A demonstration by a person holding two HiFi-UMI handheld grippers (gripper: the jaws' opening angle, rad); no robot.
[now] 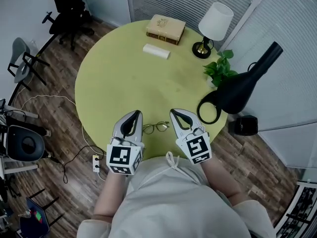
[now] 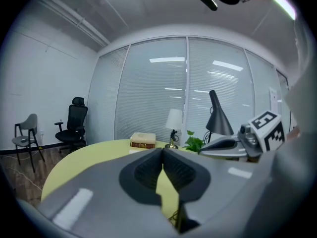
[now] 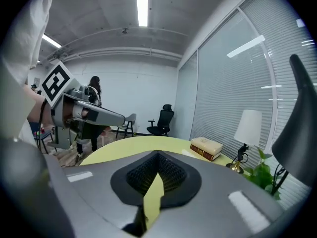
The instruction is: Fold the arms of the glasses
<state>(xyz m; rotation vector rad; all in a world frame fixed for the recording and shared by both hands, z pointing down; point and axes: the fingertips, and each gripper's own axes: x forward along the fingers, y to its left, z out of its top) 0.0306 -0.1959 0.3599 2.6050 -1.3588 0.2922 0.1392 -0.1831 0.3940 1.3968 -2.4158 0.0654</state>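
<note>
A pair of thin-rimmed glasses point(image 1: 155, 127) lies on the round yellow-green table point(image 1: 124, 78), close to its near edge. Whether the arms are folded is too small to tell. My left gripper point(image 1: 135, 114) hovers just left of the glasses, shut and empty. My right gripper point(image 1: 174, 113) hovers just right of them, also shut with nothing in it. Both are raised above the tabletop and point across the table. In the left gripper view the left gripper's point(image 2: 162, 150) pads meet; the right gripper's point(image 3: 157, 155) pads meet in its own view. Neither gripper view shows the glasses.
A book point(image 1: 166, 29) and a small white box point(image 1: 156, 51) lie at the far side. A white-shaded lamp point(image 1: 213, 26), a small plant point(image 1: 221, 68) and a tall black cone-shaped object point(image 1: 242, 88) stand at the right edge. Chairs point(image 1: 69, 6) stand on the wood floor.
</note>
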